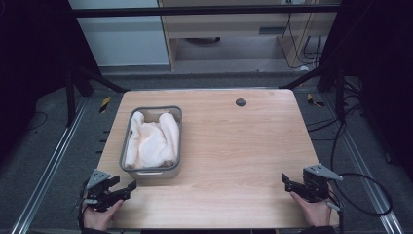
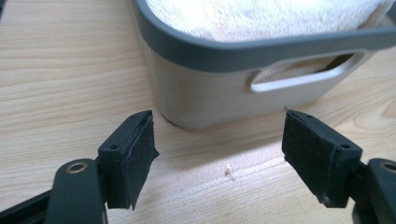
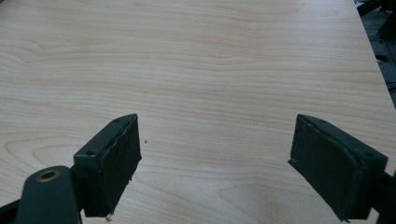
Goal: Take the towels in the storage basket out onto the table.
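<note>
1. Grey plastic bin [image 1: 152,171] on the left half of the wooden table [image 1: 234,146], long axis running away from the person, white towel [image 1: 151,139] heaped inside.
2. Nearer by far to the left gripper [image 1: 122,189]: just ahead of it, handle slot [image 2: 303,77] of the near wall facing the jaws.
3. Left gripper spread wide, holding nothing, touching nothing.
4. Right gripper [image 1: 288,182] well apart at the near right edge, likewise wide open and empty, over bare wood.

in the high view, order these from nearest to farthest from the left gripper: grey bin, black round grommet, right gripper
1. Grey bin, just ahead of the left gripper, on the table's left.
2. Right gripper, across at the near right edge.
3. Black round grommet, far side, right of centre.
</note>
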`<state>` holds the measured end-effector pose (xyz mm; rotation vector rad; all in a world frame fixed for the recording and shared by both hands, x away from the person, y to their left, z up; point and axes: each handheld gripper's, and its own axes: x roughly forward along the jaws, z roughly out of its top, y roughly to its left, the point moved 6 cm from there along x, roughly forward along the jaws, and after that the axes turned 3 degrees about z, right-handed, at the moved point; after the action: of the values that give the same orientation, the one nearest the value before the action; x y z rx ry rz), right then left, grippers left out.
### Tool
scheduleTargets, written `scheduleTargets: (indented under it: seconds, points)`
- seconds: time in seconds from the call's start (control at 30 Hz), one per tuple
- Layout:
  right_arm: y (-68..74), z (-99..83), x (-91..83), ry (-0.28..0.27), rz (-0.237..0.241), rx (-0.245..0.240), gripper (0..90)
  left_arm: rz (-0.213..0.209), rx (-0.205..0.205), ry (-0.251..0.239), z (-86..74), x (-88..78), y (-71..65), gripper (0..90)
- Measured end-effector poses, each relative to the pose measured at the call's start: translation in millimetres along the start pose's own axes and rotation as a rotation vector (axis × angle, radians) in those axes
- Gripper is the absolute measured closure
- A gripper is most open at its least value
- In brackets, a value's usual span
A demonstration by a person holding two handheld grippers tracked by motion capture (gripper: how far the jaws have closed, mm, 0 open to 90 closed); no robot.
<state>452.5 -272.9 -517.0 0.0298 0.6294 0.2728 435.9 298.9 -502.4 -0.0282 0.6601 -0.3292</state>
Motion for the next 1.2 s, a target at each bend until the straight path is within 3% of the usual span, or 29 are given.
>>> scheduleTargets:
  seconds: [0.47,0.63,0.93,1.2]
  points:
    - [-0.3,-1.1,0.8,0.014,-0.025,-0.035,12.0,0.012,-0.034,-0.098,28.6,-26.1,4.2,28.2]
    - [-0.4,-1.3,2.1,0.020,-0.031,-0.043,12.0,0.009,-0.044,-0.112,38.2,-33.4,6.3,29.3]
    - [-0.8,-2.2,1.8,0.023,-0.045,-0.052,12.0,0.005,-0.029,-0.114,60.8,-38.6,6.4,28.9]
    - [-0.4,-3.2,2.3,0.030,-0.050,-0.060,11.5,0.003,0.012,-0.119,85.1,-36.9,-2.9,27.7]
